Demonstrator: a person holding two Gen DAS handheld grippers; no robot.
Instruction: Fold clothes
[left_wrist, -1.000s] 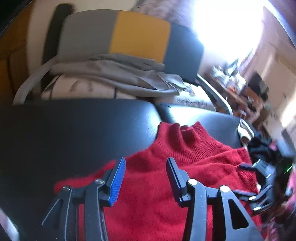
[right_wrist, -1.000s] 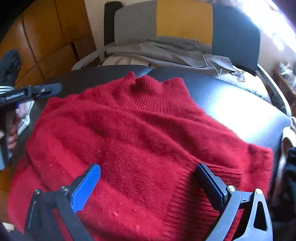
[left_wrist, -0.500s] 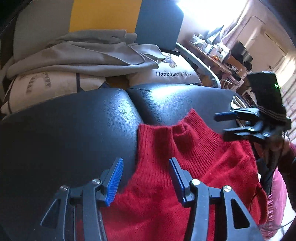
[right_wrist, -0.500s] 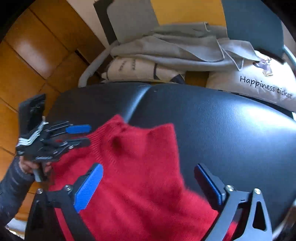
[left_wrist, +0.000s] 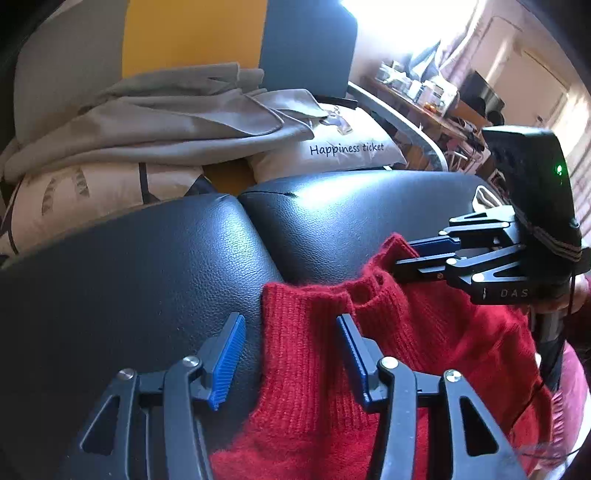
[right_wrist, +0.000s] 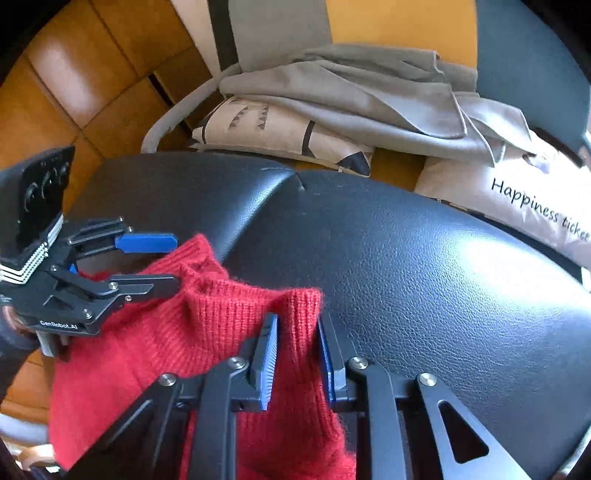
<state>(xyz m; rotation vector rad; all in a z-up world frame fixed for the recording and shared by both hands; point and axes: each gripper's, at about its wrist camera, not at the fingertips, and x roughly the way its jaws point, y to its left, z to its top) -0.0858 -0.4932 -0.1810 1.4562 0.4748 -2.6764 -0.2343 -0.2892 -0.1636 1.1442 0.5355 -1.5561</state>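
A red knit sweater (left_wrist: 424, 332) (right_wrist: 147, 350) lies on a black leather seat (left_wrist: 129, 277) (right_wrist: 443, 277), collar toward the backrest. My left gripper (left_wrist: 291, 350) is open, and the collar's left edge sits between its fingers without being pinched. The right wrist view shows this left gripper (right_wrist: 162, 264) from the side, one finger above the collar corner and one below. My right gripper (right_wrist: 297, 350) is shut on the collar's right corner, red knit filling the narrow gap. That right gripper (left_wrist: 417, 254) also appears in the left wrist view, holding the lifted corner.
Behind the seat, a crumpled grey garment (left_wrist: 166, 122) (right_wrist: 351, 92) lies over a patterned pillow (left_wrist: 74, 192) (right_wrist: 277, 129). Beside it is a white pillow printed "Happiness ticket" (left_wrist: 343, 155) (right_wrist: 517, 192). Wooden panels (right_wrist: 74, 74) are at the left, and a cluttered table (left_wrist: 424, 92) at the far right.
Both grippers moved forward over the sweater to its collar. The right gripper's jaws went from wide open to shut on the collar's right corner. The left stayed open.
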